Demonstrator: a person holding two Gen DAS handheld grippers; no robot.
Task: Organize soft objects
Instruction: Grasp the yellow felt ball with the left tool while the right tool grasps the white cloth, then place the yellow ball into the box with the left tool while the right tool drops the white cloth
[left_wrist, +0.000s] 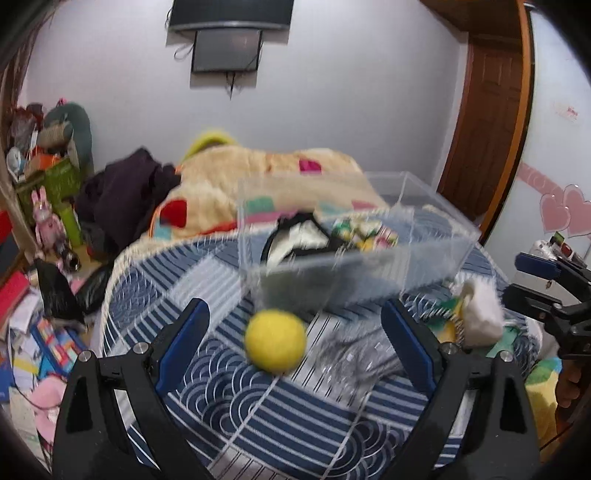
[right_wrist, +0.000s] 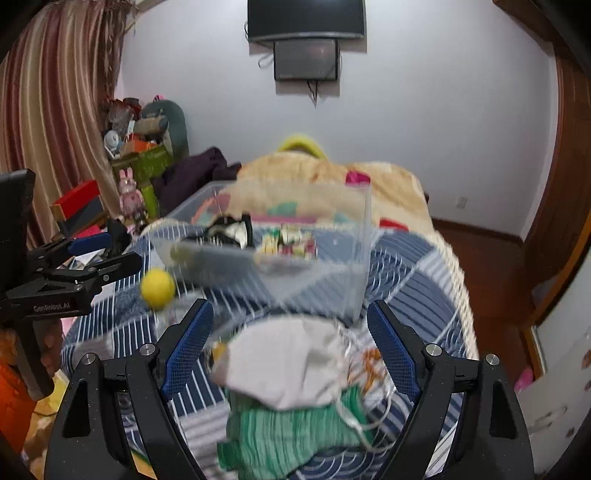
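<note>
Two claws work the bed. Through the left wrist we see our left claw spread wide around the yellow ball, just before the clear bin. Through the right wrist, our right claw gapes over the white-and-green cloth near the bed's front edge. We judge both pickups pending; next, close gently.

Cluttered bedroom, pale wall, bed in the middle.

A dark screen is hanging high on the white wall; a striped curtain is draping down the left side, a brown wooden door is standing at right. The bed is wearing a blue patterned cover with a beige blanket behind; boxes and toys are piling up by the wall on the left.
</note>
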